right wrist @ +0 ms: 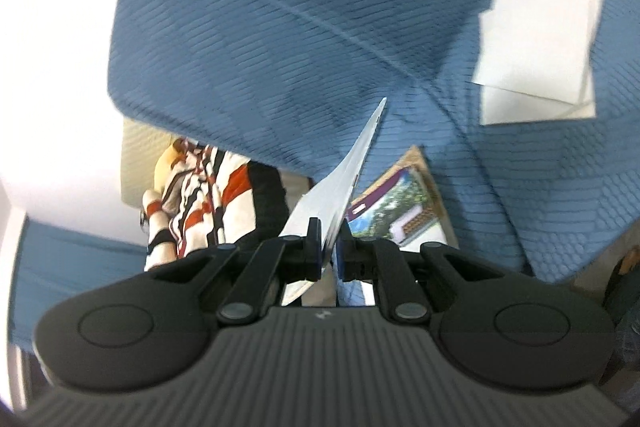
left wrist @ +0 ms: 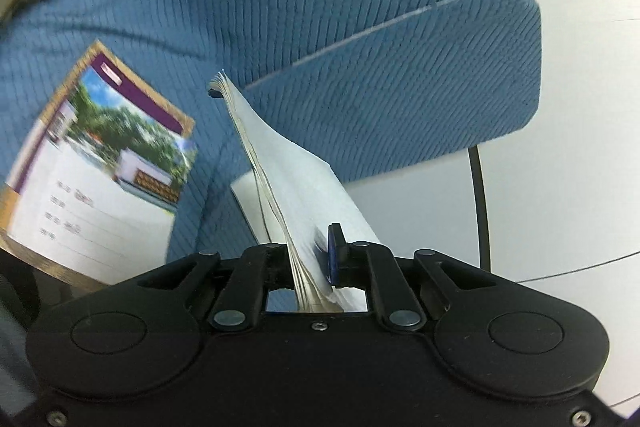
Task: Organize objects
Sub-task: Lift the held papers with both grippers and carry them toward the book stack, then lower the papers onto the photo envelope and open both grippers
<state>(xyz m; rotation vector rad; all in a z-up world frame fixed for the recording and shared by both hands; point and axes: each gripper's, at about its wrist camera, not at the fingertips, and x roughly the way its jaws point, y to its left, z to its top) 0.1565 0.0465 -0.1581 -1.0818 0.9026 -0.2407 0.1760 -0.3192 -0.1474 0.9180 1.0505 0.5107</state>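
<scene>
Left gripper (left wrist: 316,259) clamped on a sagging booklet (left wrist: 280,163), right gripper (right wrist: 328,247) on thin sheets (right wrist: 344,179); loose pages may slip free.

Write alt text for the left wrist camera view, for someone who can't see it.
The left gripper is clamped on the edge of a thick booklet of pale pages, held up edge-on above a blue ribbed sofa. To its left, a notebook with a purple-and-gold cover showing trees and a building lies blurred on the sofa, and white floor shows on the right.
</scene>
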